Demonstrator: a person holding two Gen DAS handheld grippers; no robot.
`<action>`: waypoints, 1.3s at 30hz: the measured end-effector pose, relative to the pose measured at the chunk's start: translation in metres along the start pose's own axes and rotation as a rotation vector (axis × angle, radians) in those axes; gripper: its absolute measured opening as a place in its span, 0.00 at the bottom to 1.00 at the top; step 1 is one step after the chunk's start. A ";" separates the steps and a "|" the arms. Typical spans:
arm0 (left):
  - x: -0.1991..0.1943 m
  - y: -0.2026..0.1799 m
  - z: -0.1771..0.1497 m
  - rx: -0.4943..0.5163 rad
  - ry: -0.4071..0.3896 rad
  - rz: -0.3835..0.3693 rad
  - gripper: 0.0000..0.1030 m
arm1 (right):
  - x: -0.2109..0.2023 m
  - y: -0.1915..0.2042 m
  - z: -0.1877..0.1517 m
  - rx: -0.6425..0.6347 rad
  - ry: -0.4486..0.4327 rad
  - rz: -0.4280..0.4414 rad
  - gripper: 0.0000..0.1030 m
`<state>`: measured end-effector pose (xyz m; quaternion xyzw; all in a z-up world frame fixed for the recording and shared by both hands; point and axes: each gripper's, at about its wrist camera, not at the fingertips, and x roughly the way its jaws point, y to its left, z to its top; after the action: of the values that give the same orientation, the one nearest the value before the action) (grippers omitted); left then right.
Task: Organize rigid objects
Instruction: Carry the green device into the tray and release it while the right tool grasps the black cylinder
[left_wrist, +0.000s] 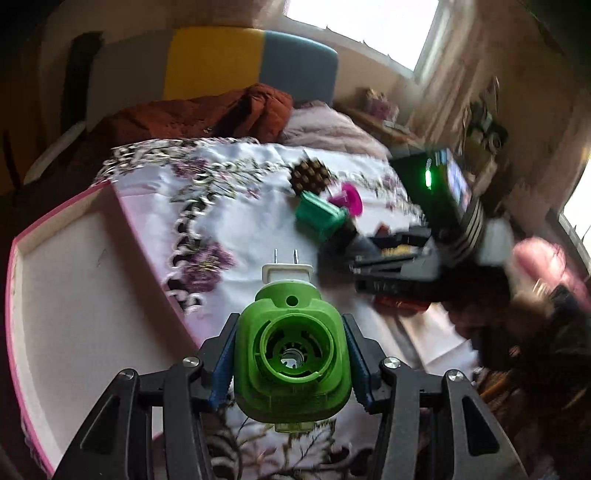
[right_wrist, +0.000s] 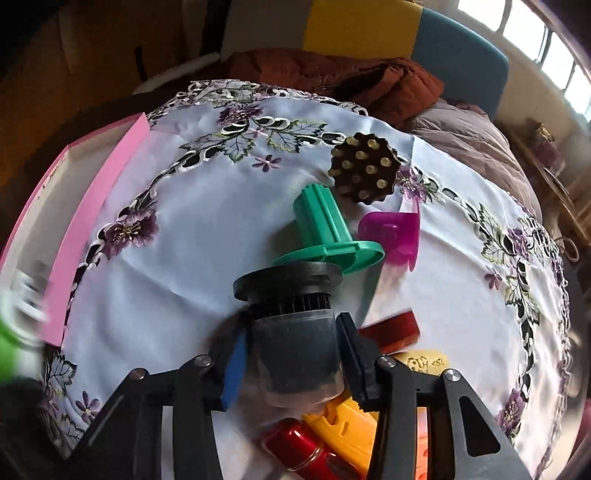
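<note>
Plug (left_wrist: 291, 347) pinched in my left gripper (left_wrist: 291, 365), jar (right_wrist: 295, 350) in my right gripper (right_wrist: 291, 354); I'd lower both gently into the pink tray (left_wrist: 74, 295).

A home bedroom: quilted bedding (right_wrist: 461, 129), embroidered floral tablecloth (right_wrist: 192, 229), sunlit window (left_wrist: 362, 22).

- Daylight enters from blown-out windows (left_wrist: 362, 22) at the top and right edge of the left wrist view, and the upper right of the right wrist view.
- The white tablecloth (right_wrist: 177, 266) is evenly lit, with soft shadows.
- Corners fall to black; fisheye bending curves the edges.
- Motion blur smears the right side of the left wrist view and the lower left of the right wrist view.
- The room beyond is dim and warm-toned.
</note>
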<state>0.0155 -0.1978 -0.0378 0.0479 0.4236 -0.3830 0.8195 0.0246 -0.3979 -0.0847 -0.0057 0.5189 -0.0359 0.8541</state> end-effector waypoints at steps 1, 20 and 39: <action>-0.011 0.008 0.003 -0.025 -0.021 -0.005 0.51 | 0.000 -0.001 0.000 0.008 0.002 0.005 0.44; 0.002 0.234 0.050 -0.329 0.025 0.299 0.51 | 0.009 0.000 -0.001 0.018 0.026 -0.044 0.42; -0.034 0.236 0.037 -0.359 -0.009 0.396 0.58 | 0.007 -0.006 0.001 0.062 0.022 -0.033 0.43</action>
<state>0.1860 -0.0269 -0.0481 -0.0180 0.4636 -0.1342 0.8757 0.0290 -0.4043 -0.0902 0.0127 0.5267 -0.0664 0.8474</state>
